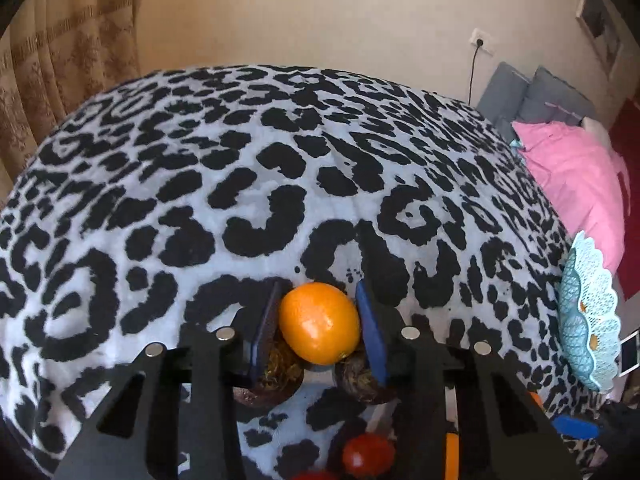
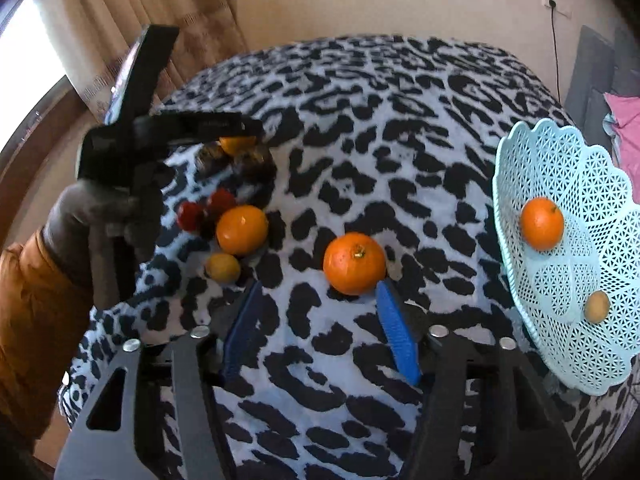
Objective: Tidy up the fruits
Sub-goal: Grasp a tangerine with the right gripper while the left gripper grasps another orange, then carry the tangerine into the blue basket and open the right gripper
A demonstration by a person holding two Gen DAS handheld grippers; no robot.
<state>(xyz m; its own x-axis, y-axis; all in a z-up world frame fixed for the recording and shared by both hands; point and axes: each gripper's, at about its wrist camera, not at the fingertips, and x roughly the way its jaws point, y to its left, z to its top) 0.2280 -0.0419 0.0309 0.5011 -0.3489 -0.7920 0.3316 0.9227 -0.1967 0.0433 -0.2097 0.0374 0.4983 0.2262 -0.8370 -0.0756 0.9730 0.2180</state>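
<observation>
In the left wrist view an orange (image 1: 318,322) lies on the leopard-print blanket (image 1: 240,184) between my left gripper's (image 1: 319,286) blue pads (image 1: 370,332), and both pads press its sides. Two dark brown fruits (image 1: 276,376) lie just behind it, a red fruit (image 1: 368,454) nearer me. In the right wrist view my right gripper (image 2: 319,286) stands open. A second orange (image 2: 354,263) sits at its tips, against the right fingertip (image 2: 384,288). The light-blue lattice basket (image 2: 520,152) on the right holds an orange (image 2: 542,223) and a small tan fruit (image 2: 597,306).
At left, a gloved hand with an orange sleeve (image 2: 36,320) holds the left gripper (image 2: 236,136) over a cluster: red fruits (image 2: 190,216), another orange (image 2: 242,230), a small yellow fruit (image 2: 223,267). A pink pillow (image 1: 572,184) and grey cushions (image 1: 520,96) lie beyond the basket (image 1: 592,280).
</observation>
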